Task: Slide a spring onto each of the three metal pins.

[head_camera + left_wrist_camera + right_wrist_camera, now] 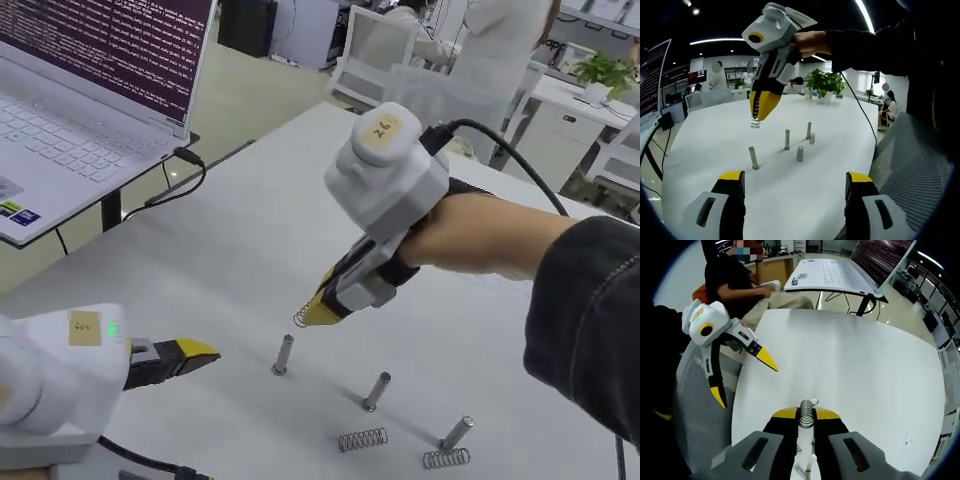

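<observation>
Right gripper point(316, 313) clamps a spring point(299, 318); I see the nearest pin point(284, 355) upright, just below it in frame.

In the head view the spring point(300, 318) is mostly hidden between the closed jaws of the right gripper point(318, 314), with only an end coil poking out. The left gripper point(190, 357) is cut off by the left and bottom edges. The laptop point(90, 90) runs off the top and left, its screen text too small to read. In the right gripper view that gripper's own body covers most of a loose spring point(798, 471) at the bottom.
</observation>
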Available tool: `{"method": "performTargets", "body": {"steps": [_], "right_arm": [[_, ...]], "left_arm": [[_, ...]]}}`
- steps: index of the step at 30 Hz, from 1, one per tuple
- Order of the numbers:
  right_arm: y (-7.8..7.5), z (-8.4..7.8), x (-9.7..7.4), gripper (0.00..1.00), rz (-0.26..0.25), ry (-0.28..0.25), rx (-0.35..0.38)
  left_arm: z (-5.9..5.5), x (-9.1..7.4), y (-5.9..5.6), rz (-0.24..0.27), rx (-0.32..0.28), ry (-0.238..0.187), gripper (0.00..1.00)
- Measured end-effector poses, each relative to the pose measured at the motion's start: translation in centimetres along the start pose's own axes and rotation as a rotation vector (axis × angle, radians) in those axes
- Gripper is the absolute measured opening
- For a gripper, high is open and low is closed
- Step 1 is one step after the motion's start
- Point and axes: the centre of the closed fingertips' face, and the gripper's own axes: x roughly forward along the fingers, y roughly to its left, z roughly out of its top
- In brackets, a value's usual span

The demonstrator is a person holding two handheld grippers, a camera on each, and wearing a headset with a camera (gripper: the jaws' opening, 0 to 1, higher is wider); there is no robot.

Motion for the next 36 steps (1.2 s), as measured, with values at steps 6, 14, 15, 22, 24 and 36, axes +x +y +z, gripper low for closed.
{"method": "performTargets", "body": {"steps": [6, 14, 15, 22, 24, 36], "right_arm": [[-0.8, -0.1, 1.6, 0.08, 0.025, 0.041, 0.014], [-1.1, -0.6, 3.2, 0.08, 0.042, 0.086, 0.020], [-1.0, -0.7, 3.2, 0.08, 0.042, 0.094, 0.020], [-1.1, -1.0, 3.6, 0.08, 0.035, 0.113, 0.016], [-1.1, -1.2, 3.7, 0.08, 0.033, 0.126, 0.012], [-0.9, -1.4, 4.8, 0.08, 0.040, 0.151, 0.010]], "left_arm": [[-0.4, 0.0, 0.0, -0.006, -0.002, 0.003, 0.79], [-0.2, 0.1, -0.1, -0.009, -0.005, -0.011, 0.78], [-0.2, 0.1, -0.1, -0.011, -0.007, -0.011, 0.77], [-0.2, 0.1, -0.2, -0.015, -0.012, -0.016, 0.76], [-0.3, 0.2, -0.3, -0.017, -0.012, -0.017, 0.76], [-0.4, 0.2, -0.4, -0.027, -0.019, -0.022, 0.73]]}}
